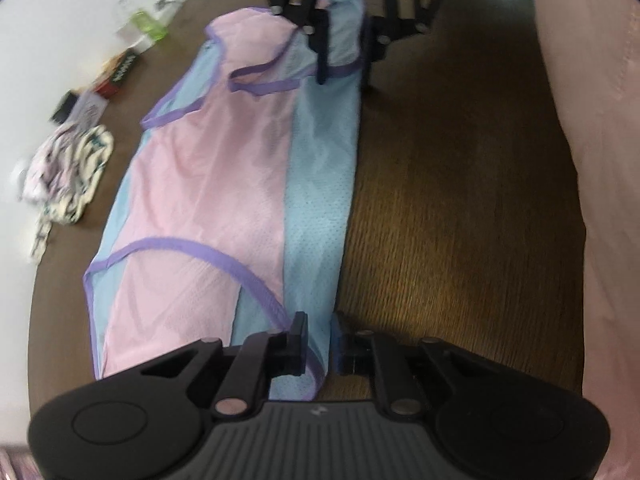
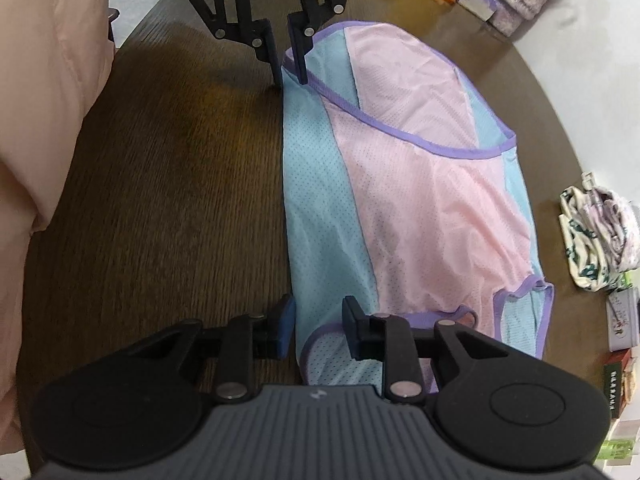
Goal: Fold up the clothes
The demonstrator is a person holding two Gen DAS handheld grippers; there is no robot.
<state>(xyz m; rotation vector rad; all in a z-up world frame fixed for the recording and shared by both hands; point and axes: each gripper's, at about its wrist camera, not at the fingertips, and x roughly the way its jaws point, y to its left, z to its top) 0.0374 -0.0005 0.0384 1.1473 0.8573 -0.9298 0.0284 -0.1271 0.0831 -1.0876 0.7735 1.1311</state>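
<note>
a pink and blue mesh top (image 1: 208,184) with purple trim lies flat along a dark wood table (image 1: 440,200), one long edge already folded in so a blue band runs beside the bare wood.

left gripper (image 1: 319,344) points steeply down at one end of the top. its jaws stand narrow, the blue corner and its purple hem pinched between the two pads. seen from the right wrist view, the same gripper (image 2: 291,65) sits at the far end of the top (image 2: 420,184), fingers close together on the blue edge.

right gripper (image 2: 318,328) is at the opposite end, by the neck opening. its jaws are narrow too, a little wider than the left pair, with the blue edge and purple binding between the pads (whether both pads truly press the cloth is hard to tell from this angle, but the fabric sits snug between them). from the left wrist view this gripper (image 1: 347,60) shows at the far end, fingers straddling the blue shoulder strip.

a crumpled printed cloth (image 1: 68,172) lies on the table's far side, well apart from the top, with small boxes (image 1: 120,72) near it. a pink garment (image 1: 592,160) worn by the person fills the side nearest the grippers.
</note>
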